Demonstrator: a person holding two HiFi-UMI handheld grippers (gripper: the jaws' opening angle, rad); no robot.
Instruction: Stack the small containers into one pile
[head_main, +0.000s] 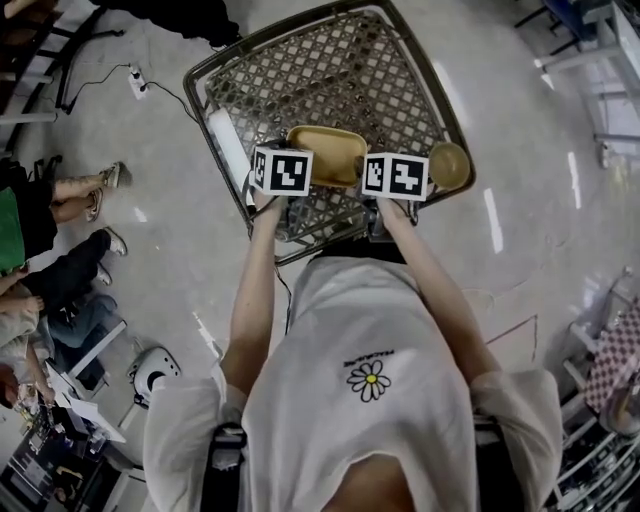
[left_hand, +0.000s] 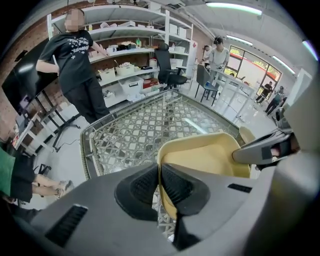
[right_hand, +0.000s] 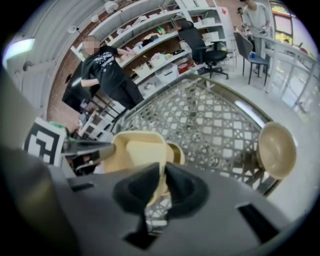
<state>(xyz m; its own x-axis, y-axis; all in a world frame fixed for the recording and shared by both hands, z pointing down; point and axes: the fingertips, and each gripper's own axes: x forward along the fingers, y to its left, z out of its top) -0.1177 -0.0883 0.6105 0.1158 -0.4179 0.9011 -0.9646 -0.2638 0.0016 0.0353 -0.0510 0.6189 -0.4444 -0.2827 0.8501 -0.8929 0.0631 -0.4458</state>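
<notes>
Held at both ends: left gripper pinched tight on one rim of the pale yellow rectangular plastic container, right gripper clamped on the opposite rim. In the head view the marker cubes cover both sets of jaws and the container's near edge, and contact with the grey metal lattice table below is unclear. Round tan bowl at the table's right edge, well apart; white tube lies left, part-hidden.

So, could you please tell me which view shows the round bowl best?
The right gripper view: the bowl shows whole, its inside visible. The head view has it small, partly behind a marker cube. The left gripper view gives at most a sliver.
</notes>
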